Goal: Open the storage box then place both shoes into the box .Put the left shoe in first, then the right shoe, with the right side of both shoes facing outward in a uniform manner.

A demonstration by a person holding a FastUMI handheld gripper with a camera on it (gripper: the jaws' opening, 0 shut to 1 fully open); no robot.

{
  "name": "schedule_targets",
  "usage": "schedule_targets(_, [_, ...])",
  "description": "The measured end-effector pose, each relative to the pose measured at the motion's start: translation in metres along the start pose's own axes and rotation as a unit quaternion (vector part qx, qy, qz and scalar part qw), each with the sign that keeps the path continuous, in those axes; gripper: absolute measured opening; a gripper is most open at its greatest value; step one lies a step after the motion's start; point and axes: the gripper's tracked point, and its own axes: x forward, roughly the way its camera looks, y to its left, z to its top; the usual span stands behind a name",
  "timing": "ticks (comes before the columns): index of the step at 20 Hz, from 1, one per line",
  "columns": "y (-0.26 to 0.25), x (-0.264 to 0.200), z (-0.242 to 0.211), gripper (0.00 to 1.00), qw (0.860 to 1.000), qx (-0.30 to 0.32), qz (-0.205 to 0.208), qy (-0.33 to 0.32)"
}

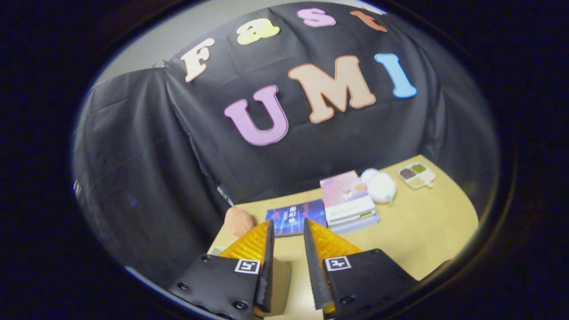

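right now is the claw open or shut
Open. The claw holds nothing: bare table shows through the gap between its fingers, with the blue book just beyond.

We see a smooth, light wood-look tabletop (426,231), glossy paper covers on the books (349,200), a rough spongy ball (238,221) at lower left, and matt black fingers (266,266) backed by ribbed, shiny orange plastic, set apart over bare tabletop.

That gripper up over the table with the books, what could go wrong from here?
The gripper hangs open, holding nothing, with no box or shoe ahead of it, so it may hunt about. Just beyond its fingers lie a blue book and a pink ball; coming down here could knock them. The book stack could slide.
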Motion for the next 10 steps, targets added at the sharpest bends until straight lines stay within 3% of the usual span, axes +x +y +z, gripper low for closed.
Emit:
schedule_targets(4, [-0.016,-0.011,0.046,0.38,0.994,-0.065,-0.024,-0.082])
schedule_targets(6, [-0.025,-0.029,0.087,0.38,0.987,-0.105,-0.040,-0.115])
schedule_targets(10, [-0.038,-0.046,0.124,0.38,0.969,-0.170,-0.075,-0.163])
